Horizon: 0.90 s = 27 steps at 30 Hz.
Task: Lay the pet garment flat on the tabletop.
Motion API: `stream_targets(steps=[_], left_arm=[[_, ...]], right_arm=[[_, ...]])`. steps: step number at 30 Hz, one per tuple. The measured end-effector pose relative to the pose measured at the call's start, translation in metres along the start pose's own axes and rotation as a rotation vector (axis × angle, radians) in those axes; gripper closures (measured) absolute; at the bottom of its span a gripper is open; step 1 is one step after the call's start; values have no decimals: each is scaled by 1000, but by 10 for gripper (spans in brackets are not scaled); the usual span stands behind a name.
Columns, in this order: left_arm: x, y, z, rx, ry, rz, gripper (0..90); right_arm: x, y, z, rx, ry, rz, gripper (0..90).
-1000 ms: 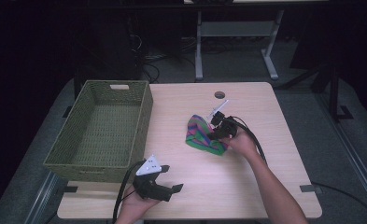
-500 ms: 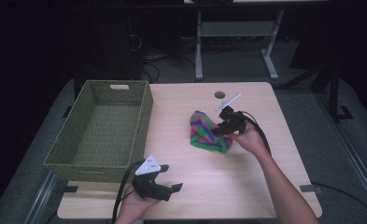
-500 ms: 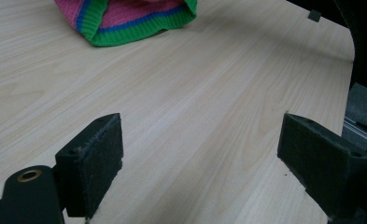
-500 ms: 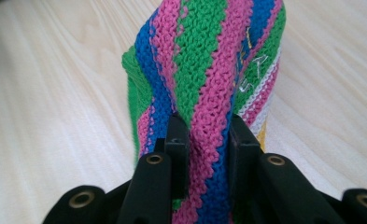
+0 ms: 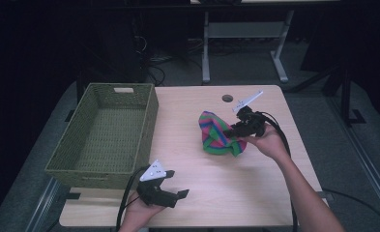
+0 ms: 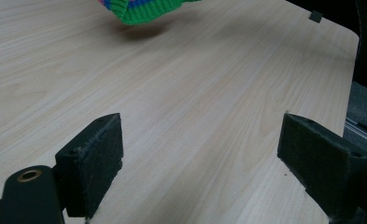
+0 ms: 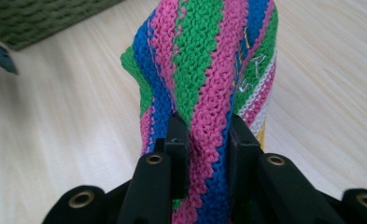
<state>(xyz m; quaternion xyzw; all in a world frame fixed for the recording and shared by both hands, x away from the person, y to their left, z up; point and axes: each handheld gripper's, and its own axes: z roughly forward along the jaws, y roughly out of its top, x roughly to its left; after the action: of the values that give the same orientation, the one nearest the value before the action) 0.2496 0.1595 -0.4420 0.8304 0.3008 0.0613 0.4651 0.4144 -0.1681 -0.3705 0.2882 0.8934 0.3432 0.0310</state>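
Pale wooden table (image 5: 216, 179), dark room

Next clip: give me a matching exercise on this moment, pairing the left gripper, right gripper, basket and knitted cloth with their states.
Things:
1. left gripper
2. right gripper
3. green wicker basket
4. striped knitted cloth

States:
A. empty, at the table's left side
B. jaws wide apart over bare wood
C. pinched between two jaws, partly raised off the table
D. jaws closed on fabric

Pairs: 1-B, 2-D, 3-A, 4-C
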Motion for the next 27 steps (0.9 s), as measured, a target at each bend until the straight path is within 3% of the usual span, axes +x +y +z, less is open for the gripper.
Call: stream_targets(steps=[17, 27], left_arm=[[-2, 0, -1, -18, 0, -13, 140], [-3, 0, -1, -18, 1, -8, 140]], right_arm=[[34, -9, -37, -34, 8, -78, 739], [52, -20, -47, -48, 28, -98, 738]])
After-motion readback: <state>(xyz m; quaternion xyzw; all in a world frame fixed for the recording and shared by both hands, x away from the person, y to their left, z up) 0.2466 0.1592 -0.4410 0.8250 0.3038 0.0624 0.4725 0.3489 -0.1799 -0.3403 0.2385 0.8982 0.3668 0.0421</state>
